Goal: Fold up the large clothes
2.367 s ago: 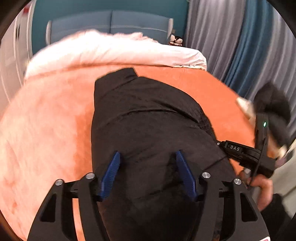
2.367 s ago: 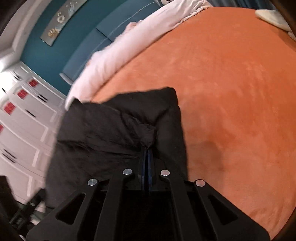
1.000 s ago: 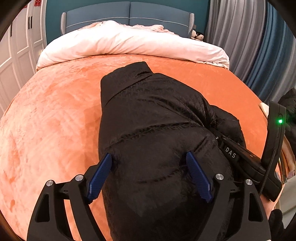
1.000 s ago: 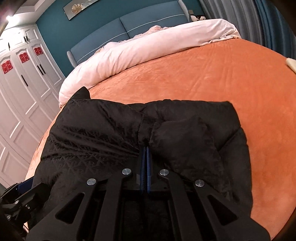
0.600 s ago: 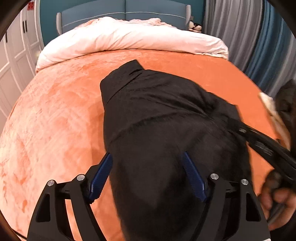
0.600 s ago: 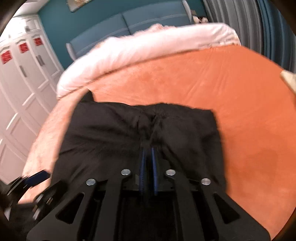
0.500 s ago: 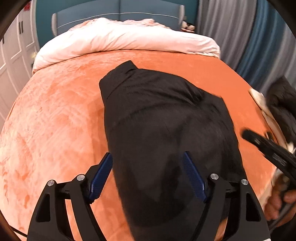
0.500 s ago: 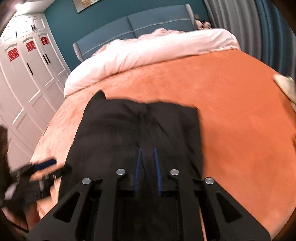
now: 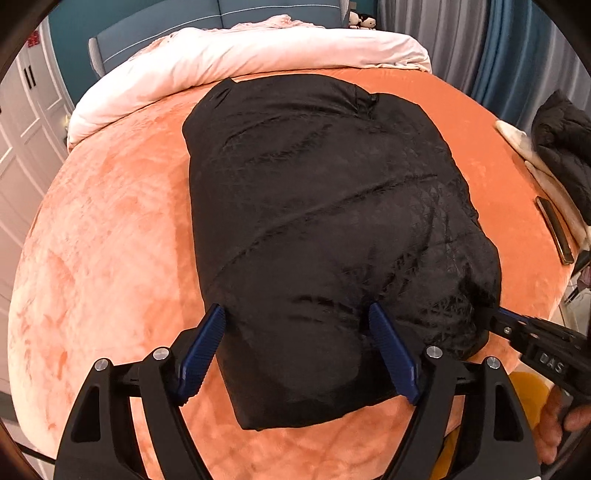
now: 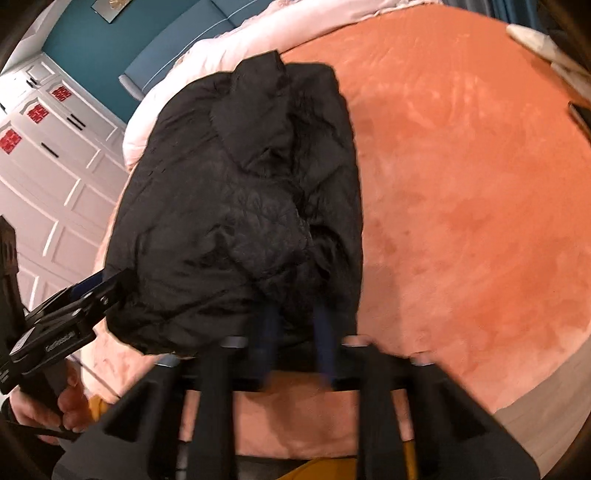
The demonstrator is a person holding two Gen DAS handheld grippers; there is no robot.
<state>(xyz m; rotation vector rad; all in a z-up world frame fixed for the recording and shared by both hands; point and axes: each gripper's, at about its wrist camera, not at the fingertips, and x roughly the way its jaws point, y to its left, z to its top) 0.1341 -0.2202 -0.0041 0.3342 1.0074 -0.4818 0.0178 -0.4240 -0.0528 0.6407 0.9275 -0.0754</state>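
A black quilted jacket (image 9: 325, 221) lies folded lengthwise on the orange bed cover (image 9: 110, 240), collar end toward the pillows. My left gripper (image 9: 295, 308) stands wide over the jacket's near end, its jaws opening. One blue finger (image 9: 201, 350) is at the left edge and the other rests on the cloth; nothing is pinched. The right gripper (image 10: 295, 314) is blurred, its fingers a little apart and closing at the jacket's (image 10: 240, 203) near hem, which hides the tips. In the left wrist view the right gripper (image 9: 496, 319) touches the jacket's right near corner.
A pale pink duvet (image 9: 240, 55) lies below the blue headboard (image 9: 258, 11). A pile of dark clothes (image 9: 561, 147) and a phone (image 9: 554, 229) sit at the bed's right edge. White wardrobe doors (image 10: 55, 147) stand left. A person's hand (image 9: 554, 424) holds the right gripper.
Both grippers drew back toward the bed's near edge. The right gripper's fingers, shut on a fold of the jacket before, now stand apart. The jacket lies flatter, its near end in full view.
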